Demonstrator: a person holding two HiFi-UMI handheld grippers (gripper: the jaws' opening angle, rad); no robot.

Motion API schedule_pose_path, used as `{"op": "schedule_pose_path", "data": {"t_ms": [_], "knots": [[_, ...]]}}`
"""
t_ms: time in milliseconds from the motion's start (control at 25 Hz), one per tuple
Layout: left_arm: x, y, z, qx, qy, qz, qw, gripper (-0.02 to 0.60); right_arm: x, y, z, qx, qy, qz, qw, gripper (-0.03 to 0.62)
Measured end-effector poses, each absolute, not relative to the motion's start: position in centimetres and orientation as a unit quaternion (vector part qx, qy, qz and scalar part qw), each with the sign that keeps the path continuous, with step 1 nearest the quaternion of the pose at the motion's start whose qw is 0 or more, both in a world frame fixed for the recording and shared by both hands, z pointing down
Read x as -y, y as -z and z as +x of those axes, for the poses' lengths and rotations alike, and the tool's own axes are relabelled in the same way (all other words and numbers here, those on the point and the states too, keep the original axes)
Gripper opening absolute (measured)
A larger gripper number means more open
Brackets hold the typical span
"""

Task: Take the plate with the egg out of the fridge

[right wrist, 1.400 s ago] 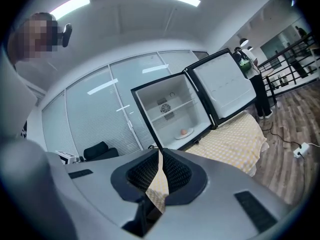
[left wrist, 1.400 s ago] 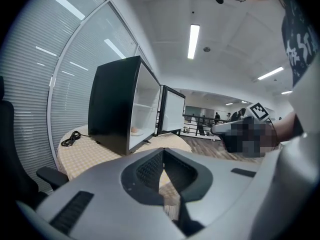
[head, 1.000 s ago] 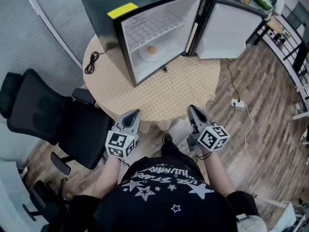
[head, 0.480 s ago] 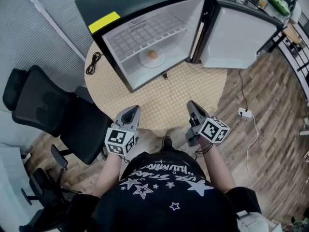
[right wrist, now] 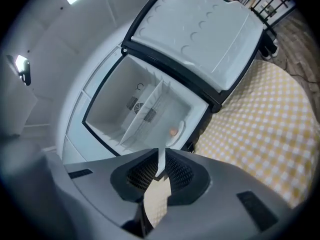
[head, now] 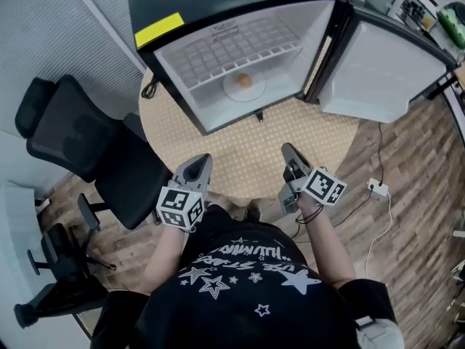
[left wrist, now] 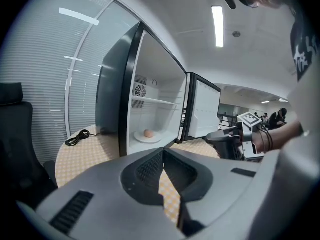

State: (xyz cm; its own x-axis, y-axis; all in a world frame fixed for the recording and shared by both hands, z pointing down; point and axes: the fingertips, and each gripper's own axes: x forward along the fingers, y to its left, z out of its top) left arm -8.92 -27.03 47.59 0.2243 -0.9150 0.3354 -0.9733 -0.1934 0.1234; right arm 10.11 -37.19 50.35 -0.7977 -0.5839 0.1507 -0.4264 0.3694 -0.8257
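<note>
The small black fridge (head: 218, 6) stands open on the round checked table (head: 247, 151). On its floor, under the wire shelf, a white plate (head: 234, 89) carries a brown egg (head: 245, 81). The same plate (left wrist: 141, 139) and egg (left wrist: 148, 133) show straight ahead in the left gripper view, and the egg (right wrist: 173, 132) shows in the right gripper view. My left gripper (head: 201, 160) and right gripper (head: 289, 150) hover at the table's near edge, well short of the fridge. Both are shut and empty, as seen at the left gripper (left wrist: 162, 151) and the right gripper (right wrist: 160, 170).
The fridge door (head: 381, 71) hangs open to the right. A black cable (head: 150, 89) lies on the table left of the fridge. A black office chair (head: 80, 144) stands at the left. A power strip (head: 378, 187) and cord lie on the wood floor at the right.
The head view has shifted, so the fridge sits further right and larger in it. Both grippers stay side by side at the table's near edge, still shut.
</note>
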Motion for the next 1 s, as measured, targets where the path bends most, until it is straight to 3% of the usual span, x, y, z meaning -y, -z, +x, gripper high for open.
{"op": "schedule_pose_path", "data": {"t_ms": [520,760,1000], "knots": [[30.4,-49.2,-12.5,0.606,-0.111,0.771,0.16,0.006,41.8,-50.8,3.3,-0.795,0.526,-0.286,0.101,0.045],[31.8,-50.0,-14.2,0.595,-0.109,0.777,0.172,0.005,44.8,-51.0,0.8,-0.766,0.565,-0.28,0.122,0.139],[32.8,-50.8,-14.6,0.58,-0.115,0.788,0.173,0.005,48.0,-53.2,-1.1,-0.724,0.611,-0.288,0.14,0.163]]}}
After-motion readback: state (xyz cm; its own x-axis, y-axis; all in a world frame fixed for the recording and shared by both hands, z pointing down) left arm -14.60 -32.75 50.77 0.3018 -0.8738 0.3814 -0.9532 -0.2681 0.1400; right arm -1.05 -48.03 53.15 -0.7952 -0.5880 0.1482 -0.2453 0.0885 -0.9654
